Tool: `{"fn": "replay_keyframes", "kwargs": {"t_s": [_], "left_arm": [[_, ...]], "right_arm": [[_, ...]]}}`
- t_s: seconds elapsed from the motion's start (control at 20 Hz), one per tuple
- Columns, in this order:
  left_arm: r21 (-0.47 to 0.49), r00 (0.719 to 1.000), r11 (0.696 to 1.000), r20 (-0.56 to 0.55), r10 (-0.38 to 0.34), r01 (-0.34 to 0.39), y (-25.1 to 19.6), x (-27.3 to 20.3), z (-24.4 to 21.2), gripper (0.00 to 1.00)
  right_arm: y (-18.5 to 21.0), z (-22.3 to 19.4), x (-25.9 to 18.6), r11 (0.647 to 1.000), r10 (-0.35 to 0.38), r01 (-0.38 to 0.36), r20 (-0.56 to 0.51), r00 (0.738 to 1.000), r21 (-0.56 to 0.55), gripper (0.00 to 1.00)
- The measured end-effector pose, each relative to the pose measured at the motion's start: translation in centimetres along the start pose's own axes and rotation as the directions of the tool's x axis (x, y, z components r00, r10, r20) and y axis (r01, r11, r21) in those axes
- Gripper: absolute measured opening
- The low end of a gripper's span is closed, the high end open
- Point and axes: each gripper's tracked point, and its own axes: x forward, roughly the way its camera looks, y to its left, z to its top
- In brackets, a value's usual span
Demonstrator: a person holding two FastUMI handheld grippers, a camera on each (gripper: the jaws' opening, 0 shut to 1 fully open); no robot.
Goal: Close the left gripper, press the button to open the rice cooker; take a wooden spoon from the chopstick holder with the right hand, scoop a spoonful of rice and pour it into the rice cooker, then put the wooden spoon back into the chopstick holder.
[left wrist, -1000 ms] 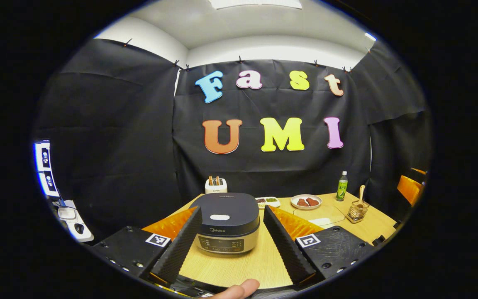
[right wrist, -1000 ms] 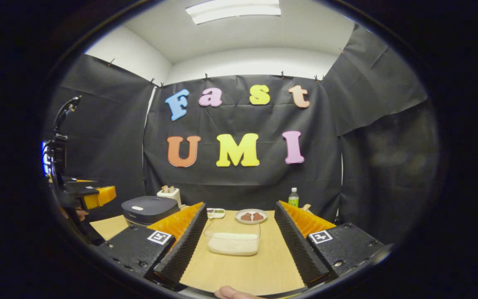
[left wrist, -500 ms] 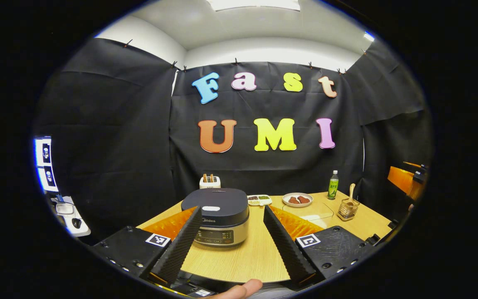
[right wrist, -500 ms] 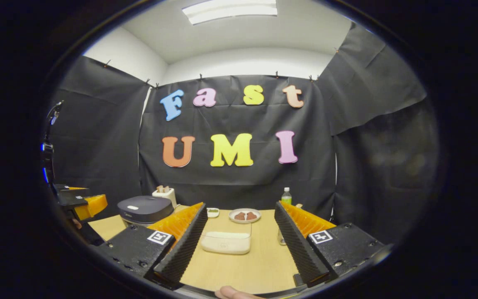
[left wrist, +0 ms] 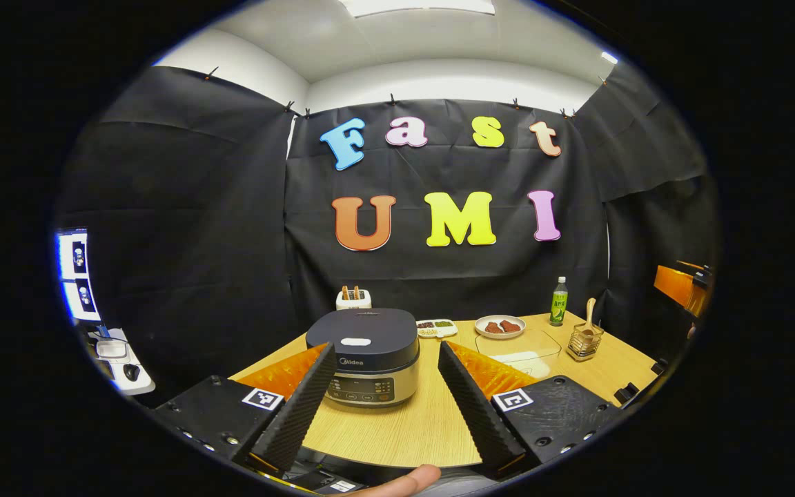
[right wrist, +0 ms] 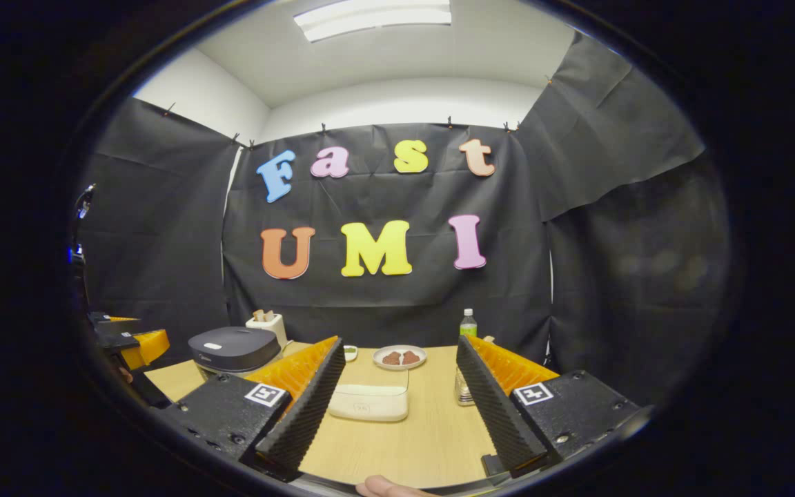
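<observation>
The left gripper (left wrist: 378,397) is released, its fingers spread wide and holding nothing; it hangs at the near edge of the wooden surface (left wrist: 404,431), with a bare strip of wood between its fingertips and the rice cooker (left wrist: 364,355); the cooker sits lid down, just beyond the gap between the fingers and a little toward the left finger; its pale button (left wrist: 355,342) lies on top of the lid, untouched. The right gripper (right wrist: 397,400) is likewise released and empty, fingers well apart at the near edge of the surface; a clear container of rice (right wrist: 369,402) stands between the two fingers, farther off, with open wood in front of it. In the left gripper view the wire chopstick holder (left wrist: 584,343) stands near the right edge of the surface, the wooden spoon (left wrist: 589,312) upright in it; a green bottle (left wrist: 559,302) is just behind it; a plate of food (left wrist: 499,326) lies between bottle and cooker, and a toaster (left wrist: 353,298) stands at the back edge behind the cooker. In the right gripper view the left gripper shows at far left, clear of the cooker's side.
</observation>
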Motion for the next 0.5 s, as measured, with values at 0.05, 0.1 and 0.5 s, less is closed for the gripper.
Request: {"fn": "replay_keyframes", "kwargs": {"t_s": [0.05, 0.1, 0.5], "left_arm": [[0.003, 1.0, 1.0, -0.002, 0.001, -0.001, -0.1, 0.0, -0.2, 0.95], [0.008, 1.0, 1.0, -0.002, 0.001, -0.001, -0.2, -0.1, -0.2, 0.95], [0.0, 0.999, 0.999, 0.01, 0.036, -0.036, 1.1, -0.2, -0.3, 0.95]], "right_arm": [[0.0, -0.1, -0.1, 1.0, 0.003, -0.003, 0.001, 1.0, 0.0, 1.0], [0.1, -0.1, -0.2, 1.0, 0.005, -0.005, 0.001, 1.0, 0.0, 1.0], [0.2, -0.4, -0.2, 1.0, 0.008, -0.008, 0.004, 1.0, 0.008, 1.0]]}}
